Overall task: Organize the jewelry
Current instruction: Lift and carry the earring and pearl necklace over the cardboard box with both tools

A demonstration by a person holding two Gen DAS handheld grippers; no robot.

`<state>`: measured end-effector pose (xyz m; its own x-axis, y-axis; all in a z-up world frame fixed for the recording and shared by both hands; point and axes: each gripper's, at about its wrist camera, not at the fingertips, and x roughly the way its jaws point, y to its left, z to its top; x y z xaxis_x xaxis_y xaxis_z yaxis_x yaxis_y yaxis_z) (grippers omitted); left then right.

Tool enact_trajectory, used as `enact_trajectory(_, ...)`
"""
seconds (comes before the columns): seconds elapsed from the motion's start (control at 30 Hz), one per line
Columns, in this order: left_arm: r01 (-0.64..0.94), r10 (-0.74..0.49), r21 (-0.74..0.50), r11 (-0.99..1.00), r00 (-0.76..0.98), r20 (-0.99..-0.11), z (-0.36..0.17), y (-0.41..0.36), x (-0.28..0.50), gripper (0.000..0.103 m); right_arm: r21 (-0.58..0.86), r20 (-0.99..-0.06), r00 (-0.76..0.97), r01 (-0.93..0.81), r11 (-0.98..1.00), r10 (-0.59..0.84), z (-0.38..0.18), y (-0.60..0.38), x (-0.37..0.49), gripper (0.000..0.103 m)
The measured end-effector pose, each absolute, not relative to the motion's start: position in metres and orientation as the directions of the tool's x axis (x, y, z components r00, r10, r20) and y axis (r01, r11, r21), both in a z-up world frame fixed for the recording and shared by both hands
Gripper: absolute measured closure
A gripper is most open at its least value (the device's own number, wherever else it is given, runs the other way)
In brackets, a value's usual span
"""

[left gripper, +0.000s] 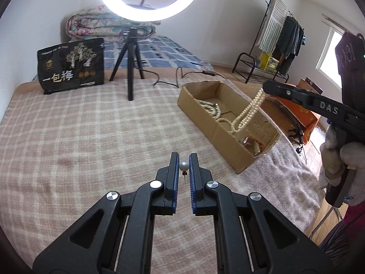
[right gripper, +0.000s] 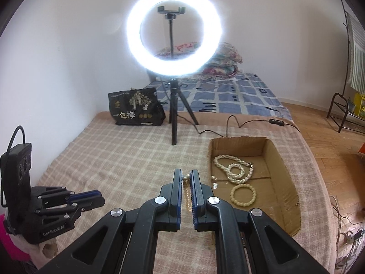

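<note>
Left tool (left gripper: 184, 159): clamping on a pearl earring (left gripper: 183, 166), post pointing down, above the blanket (left gripper: 91, 125).
Right tool (right gripper: 187, 178): pinching a pearl necklace (left gripper: 248, 111), which is hanging over the box (left gripper: 205, 109).
Box: sitting on the bed, holding a rope necklace (right gripper: 235, 169) and a bracelet (right gripper: 243, 193).

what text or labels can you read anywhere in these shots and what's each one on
"一包梅": big pale characters on the black bag standing on the blanket.
"DAS": raised letters on the right gripper arm.
"GenRobot.AI": small print on the left gripper body, only just legible.
Too small or blurred: the fine line along the bag's top, its round seals, and print on the yellow box under the clothes rack.
</note>
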<state>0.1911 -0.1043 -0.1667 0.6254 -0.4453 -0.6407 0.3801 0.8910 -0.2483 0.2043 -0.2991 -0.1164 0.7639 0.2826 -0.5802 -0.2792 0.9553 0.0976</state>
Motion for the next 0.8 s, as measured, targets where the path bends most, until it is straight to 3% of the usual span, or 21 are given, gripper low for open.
enact_trajectory(0.8, 0.492, -0.533, -0.269, 0.828, 0.542, -0.649, -0.171, -0.248, 0.229, 0.096, 0.169, -0.607, 0.772, -0.107, 0.98, 0.189, -0.146, -0.402, 0.293, 0.099)
